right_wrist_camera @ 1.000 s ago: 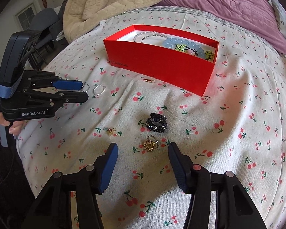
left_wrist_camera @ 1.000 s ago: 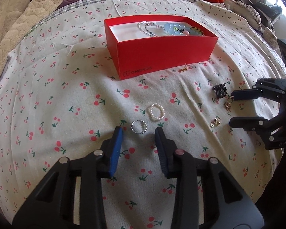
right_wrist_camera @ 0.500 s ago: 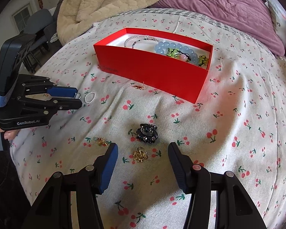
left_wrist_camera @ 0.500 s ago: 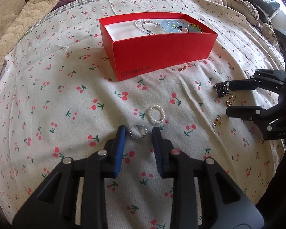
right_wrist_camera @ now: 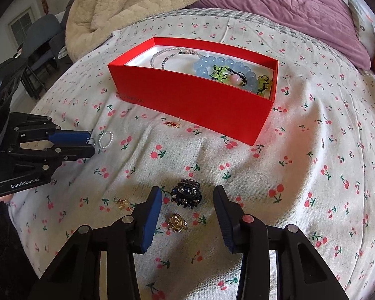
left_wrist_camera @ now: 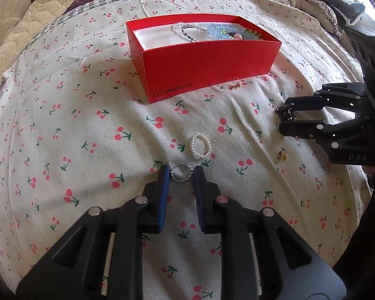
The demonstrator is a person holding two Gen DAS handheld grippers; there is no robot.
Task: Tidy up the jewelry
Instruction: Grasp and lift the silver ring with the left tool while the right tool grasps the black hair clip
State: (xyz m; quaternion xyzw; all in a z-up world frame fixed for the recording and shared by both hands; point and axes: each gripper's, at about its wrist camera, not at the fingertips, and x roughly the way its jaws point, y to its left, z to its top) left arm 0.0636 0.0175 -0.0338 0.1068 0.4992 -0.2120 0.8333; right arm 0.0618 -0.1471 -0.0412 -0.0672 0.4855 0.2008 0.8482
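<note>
Cherry-printed bedsheet (left_wrist_camera: 62, 115) covers the bed, with a beige blanket (right_wrist_camera: 127, 7) and a purple quilt (right_wrist_camera: 287, 2) bunched beyond it. Taking the open red box (left_wrist_camera: 202, 72) as the landmark: it sits on the sheet toward the far side, and inside it lie a clear bead strand (right_wrist_camera: 172, 55), a pale blue bead bracelet (right_wrist_camera: 220, 67) and some green pieces with dark cord.

Just in front of the box's long wall lies a small gold earring (right_wrist_camera: 173, 124). Farther out from the box on the left gripper's side is a white pearl ring (left_wrist_camera: 200, 146), and just nearer than it a silver ring (left_wrist_camera: 181, 172). The left gripper (left_wrist_camera: 180, 175) has its jaws closing, with the silver ring between the blue pads (left_wrist_camera: 163, 182); the ring's edges look to be at or almost at both pads, and the ring lies on the sheet.

Well in front of the box toward the right gripper's side lies a black hair claw (right_wrist_camera: 186, 193), with a gold ring (right_wrist_camera: 177, 222) just nearer than it and a second gold piece (right_wrist_camera: 122, 203) off to its left. The right gripper (right_wrist_camera: 187, 202) has its jaws closing too, standing to either side of the claw and the gold ring with clear gaps, gripping nothing.
</note>
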